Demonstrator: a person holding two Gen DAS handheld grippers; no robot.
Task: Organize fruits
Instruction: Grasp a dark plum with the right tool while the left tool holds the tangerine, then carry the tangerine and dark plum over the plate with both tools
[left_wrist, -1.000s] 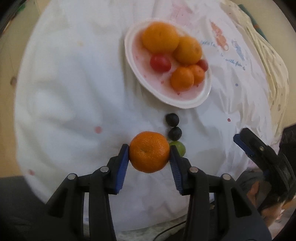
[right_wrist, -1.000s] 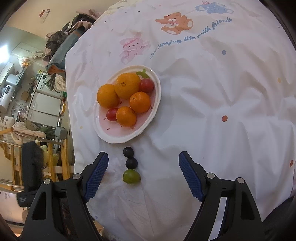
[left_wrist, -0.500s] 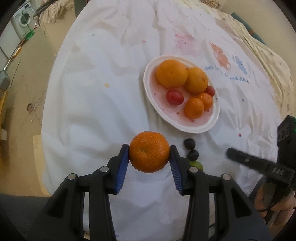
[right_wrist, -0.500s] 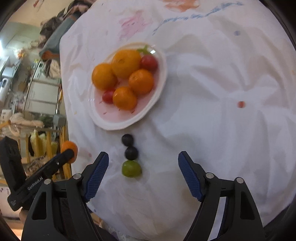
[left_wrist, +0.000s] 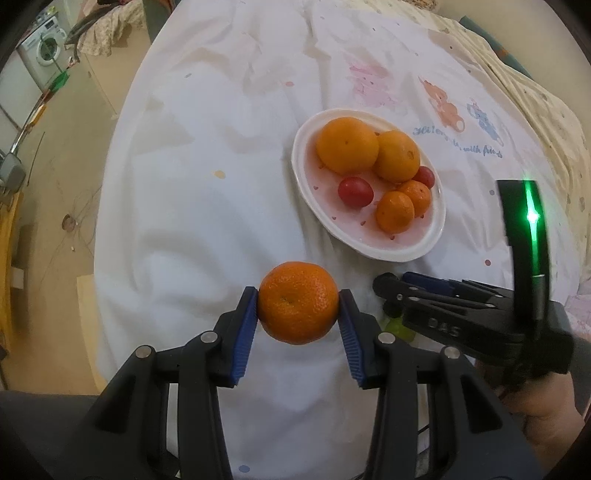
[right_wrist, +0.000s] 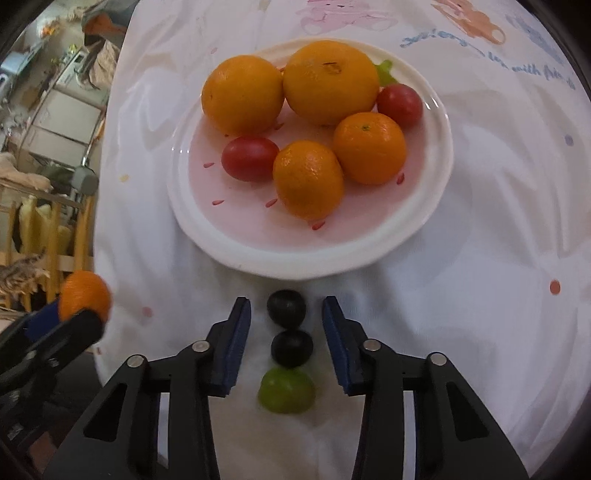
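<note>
Left wrist view: the left tool (left_wrist: 298, 308) is clamped on a mandarin (left_wrist: 297, 302), its ribbed blue pads (left_wrist: 245, 334) pressing both sides of the fruit, which hangs above the surface (left_wrist: 207, 206) clear of the cloth. The mandarin's skin is bright orange, finely dimpled, and the fruit is slightly flattened. To its right the right tool (left_wrist: 395, 291) reaches in sideways, black and angular, with a green light glowing on its body.

In the right wrist view, the right tool (right_wrist: 286, 336) stands part-way apart, holding nothing. Its fingers straddle two dark grapes (right_wrist: 286, 308) that lie in a row with a green grape (right_wrist: 286, 389), all three smooth and glossy; there is a clear gap between each pad and the fruit. The dark ones are round, the green one more oval, touching the nearer dark grape.

Just beyond the grapes sits a white plate (right_wrist: 369, 251), oval, glazed, with a pink centre and small red flecks. It holds two large smooth oranges (right_wrist: 242, 94), two smaller pebbled mandarins (right_wrist: 308, 179) and two shiny red cherry tomatoes (right_wrist: 250, 158).

The surface is covered with a wrinkled white cloth printed with coloured dots and cartoon animals.
</note>
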